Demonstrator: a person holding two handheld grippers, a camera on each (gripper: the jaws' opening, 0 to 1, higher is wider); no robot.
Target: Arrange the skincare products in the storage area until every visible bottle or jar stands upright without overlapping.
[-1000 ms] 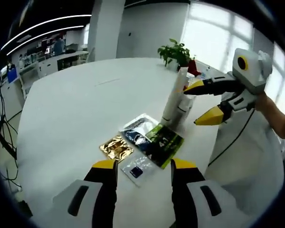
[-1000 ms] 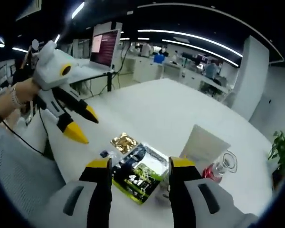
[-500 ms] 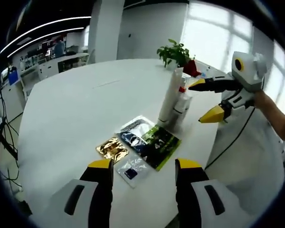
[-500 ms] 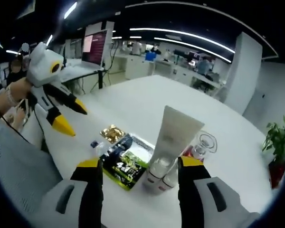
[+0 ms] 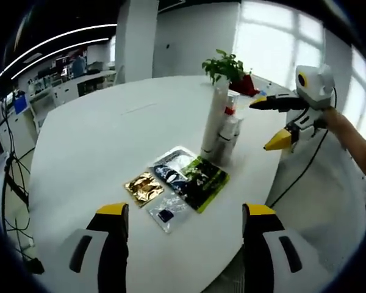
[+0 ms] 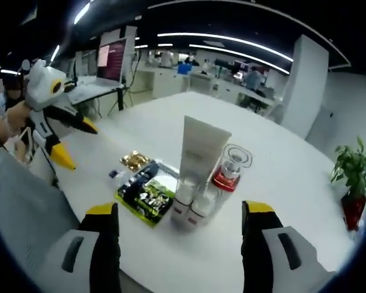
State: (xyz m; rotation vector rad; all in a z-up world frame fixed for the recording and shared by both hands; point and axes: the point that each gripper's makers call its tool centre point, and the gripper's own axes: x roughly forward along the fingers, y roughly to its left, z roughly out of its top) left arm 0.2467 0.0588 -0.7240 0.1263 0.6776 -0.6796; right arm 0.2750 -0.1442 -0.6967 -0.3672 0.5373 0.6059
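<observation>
A tall white tube [image 5: 213,116] stands upright on its cap near the white table's [image 5: 104,128] right edge. Small white bottles [image 5: 227,137] stand tight against it. In the right gripper view the tube [image 6: 199,152] rises beside a clear jar with a red base [image 6: 230,168], with two small bottles [image 6: 193,206] in front. My left gripper [image 5: 186,213] is open, well short of the products. My right gripper [image 6: 178,210] is open too, with nothing between its jaws. Each shows in the other's view, the right gripper [image 5: 268,124] and the left gripper [image 6: 77,145], both apart from the bottles.
Flat sachets lie beside the bottles: a gold one [image 5: 143,187], a green one [image 5: 202,180], a dark one [image 5: 174,168] and a small clear one [image 5: 165,213]. A potted plant [image 5: 226,66] stands at the table's far side. A monitor [image 6: 113,61] and desks stand beyond the table.
Both grippers have drawn back from the products and their jaws have spread wider. The right gripper no longer touches the tube, which now stands upright on its own.
</observation>
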